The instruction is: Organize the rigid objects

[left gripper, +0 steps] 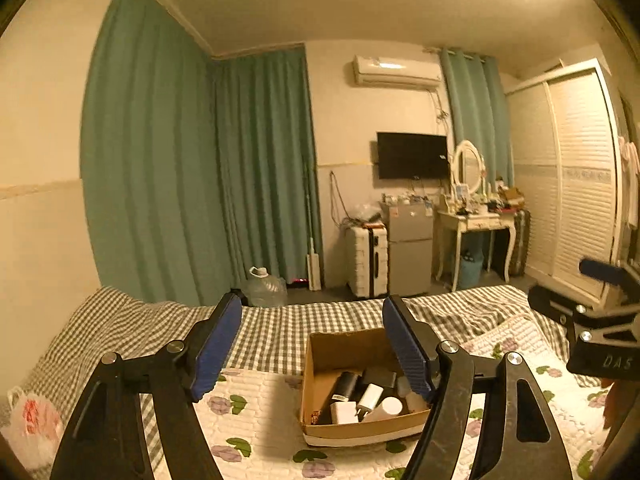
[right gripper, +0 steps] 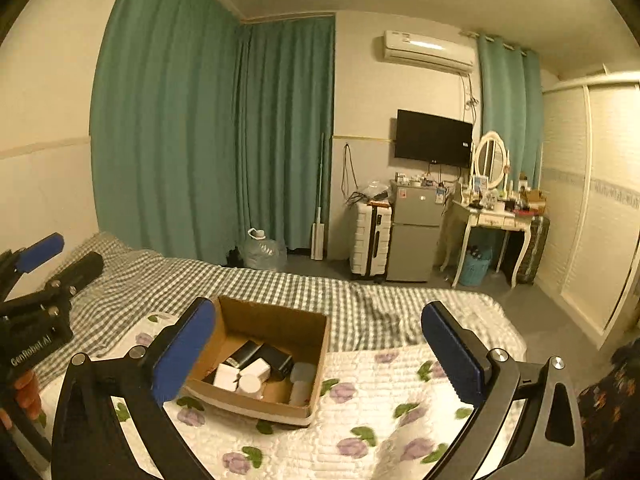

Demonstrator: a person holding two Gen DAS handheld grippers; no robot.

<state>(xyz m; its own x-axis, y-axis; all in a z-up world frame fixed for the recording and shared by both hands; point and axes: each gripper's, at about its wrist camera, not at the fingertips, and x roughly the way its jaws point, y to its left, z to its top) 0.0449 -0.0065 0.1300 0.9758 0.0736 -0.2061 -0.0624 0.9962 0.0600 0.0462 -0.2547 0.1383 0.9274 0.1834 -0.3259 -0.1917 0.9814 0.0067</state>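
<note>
A brown cardboard box [left gripper: 332, 348] [right gripper: 264, 324] sits on the flowered quilt on the bed. Inside lie several small rigid items: white charger plugs [left gripper: 370, 396] [right gripper: 256, 369], black blocks [left gripper: 347, 385] [right gripper: 276, 358] and a white round container [left gripper: 387, 407] [right gripper: 249, 384]. My left gripper [left gripper: 312, 342] is raised above and behind the box, open, with nothing between its blue pads. My right gripper [right gripper: 316, 346] hangs over the box's near right side, open wide and empty. Each gripper shows at the edge of the other's view: the right one [left gripper: 600, 300] and the left one [right gripper: 40, 264].
The bed carries a checked sheet [left gripper: 280, 328] and a flowered quilt [right gripper: 380, 420]. A plastic bag [left gripper: 34, 420] lies at the bed's left edge. Beyond the bed stand a water jug [left gripper: 266, 286], a white suitcase [right gripper: 370, 240], a small fridge [right gripper: 414, 236], a dressing table [right gripper: 494, 220] and wardrobe doors [left gripper: 568, 184].
</note>
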